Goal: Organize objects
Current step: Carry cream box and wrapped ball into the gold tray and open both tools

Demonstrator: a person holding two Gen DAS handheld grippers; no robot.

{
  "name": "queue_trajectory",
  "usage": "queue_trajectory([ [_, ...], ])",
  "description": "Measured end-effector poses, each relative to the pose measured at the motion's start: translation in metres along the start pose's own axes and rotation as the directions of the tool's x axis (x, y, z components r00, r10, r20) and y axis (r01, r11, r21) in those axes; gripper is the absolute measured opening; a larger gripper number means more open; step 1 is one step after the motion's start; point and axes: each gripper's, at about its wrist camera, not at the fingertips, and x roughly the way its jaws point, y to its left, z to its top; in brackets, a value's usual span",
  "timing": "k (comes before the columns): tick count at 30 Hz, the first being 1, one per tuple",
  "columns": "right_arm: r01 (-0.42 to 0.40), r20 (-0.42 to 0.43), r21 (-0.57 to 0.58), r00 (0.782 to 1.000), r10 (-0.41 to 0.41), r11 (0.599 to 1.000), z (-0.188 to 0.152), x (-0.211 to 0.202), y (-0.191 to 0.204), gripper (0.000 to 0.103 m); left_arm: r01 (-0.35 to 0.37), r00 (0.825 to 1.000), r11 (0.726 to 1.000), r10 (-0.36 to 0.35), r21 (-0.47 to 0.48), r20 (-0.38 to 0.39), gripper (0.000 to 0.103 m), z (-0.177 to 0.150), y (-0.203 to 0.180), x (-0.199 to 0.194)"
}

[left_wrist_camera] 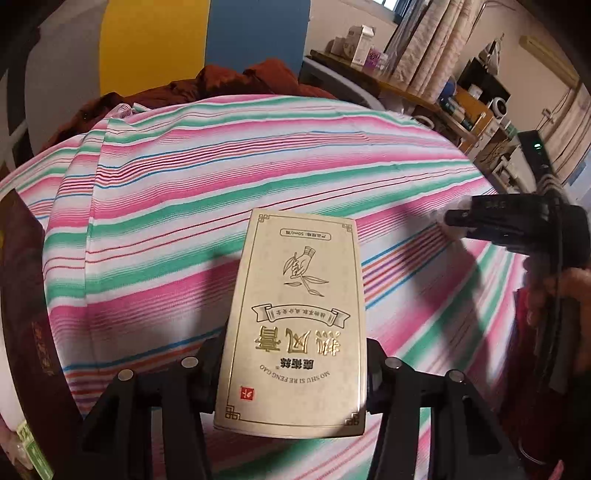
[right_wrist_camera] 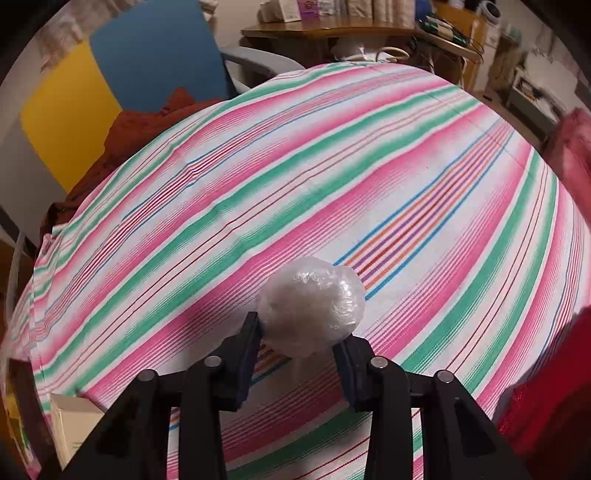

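Your left gripper (left_wrist_camera: 295,354) is clenched on a cream box (left_wrist_camera: 295,325) with gold print. The two black fingers press on its long sides, near the end closest to the camera, and the printed face looks up at the lens (the gold characters read upside down from this view). The box is lifted over the striped cloth (left_wrist_camera: 177,206), which is pink, green and white and covers the whole surface below; the box's far end points out over the middle of the cloth.

Your right gripper (right_wrist_camera: 299,339) is grasping a ball of clear plastic wrap (right_wrist_camera: 312,306). The dark pads touch it on the left and on the right, at its lower part, and most of the ball stands out beyond the fingertips. It is also over the striped cloth, near a band of thin orange, purple and blue lines.

In the left wrist view you can see the right gripper at the right edge, well apart from the box, with something pale at its tips and a hand (left_wrist_camera: 569,291) behind it.

At the lower left of the right wrist view a corner of a pale box (right_wrist_camera: 74,424) shows. Beyond the cloth lie a rust-coloured fabric (left_wrist_camera: 236,79), a yellow and blue panel (left_wrist_camera: 203,37) and a wooden desk (right_wrist_camera: 332,33) with small things on it.
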Motion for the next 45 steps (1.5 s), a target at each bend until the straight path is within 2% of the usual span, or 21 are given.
queue_trajectory([
  [6, -0.057, -0.001, -0.065, 0.998, 0.057, 0.996, -0.004, -0.005, 0.019, 0.037, -0.034, 0.997, 0.999, 0.033, 0.011, 0.076, 0.054, -0.005, 0.000, -0.031],
  [14, -0.167, -0.025, -0.191, 0.986, 0.165, 0.967, -0.012, -0.010, 0.044, 0.037, -0.084, 0.986, 0.996, 0.083, 0.001, 0.146, 0.054, -0.014, -0.002, -0.072],
  [21, -0.199, -0.007, -0.267, 0.979, 0.204, 0.943, -0.019, -0.018, 0.062, 0.037, -0.133, 0.968, 0.991, 0.137, -0.033, 0.211, 0.054, -0.026, 0.011, -0.112],
  [26, -0.224, 0.015, -0.322, 0.970, 0.241, 0.920, -0.024, -0.026, 0.080, 0.037, -0.172, 0.948, 0.983, 0.181, -0.060, 0.260, 0.054, -0.036, 0.024, -0.141],
  [34, -0.244, 0.008, -0.411, 0.963, 0.271, 0.878, -0.039, -0.037, 0.099, 0.037, -0.212, 0.927, 0.971, 0.236, -0.114, 0.292, 0.054, -0.053, 0.048, -0.171],
  [41, -0.242, -0.007, -0.488, 0.962, 0.273, 0.839, -0.054, -0.046, 0.120, 0.037, -0.225, 0.915, 0.958, 0.270, -0.176, 0.299, 0.054, -0.065, 0.071, -0.186],
  [45, -0.258, -0.007, -0.522, 0.954, 0.298, 0.813, -0.066, -0.061, 0.138, 0.037, -0.223, 0.912, 0.953, 0.278, -0.203, 0.302, 0.054, -0.072, 0.084, -0.192],
])
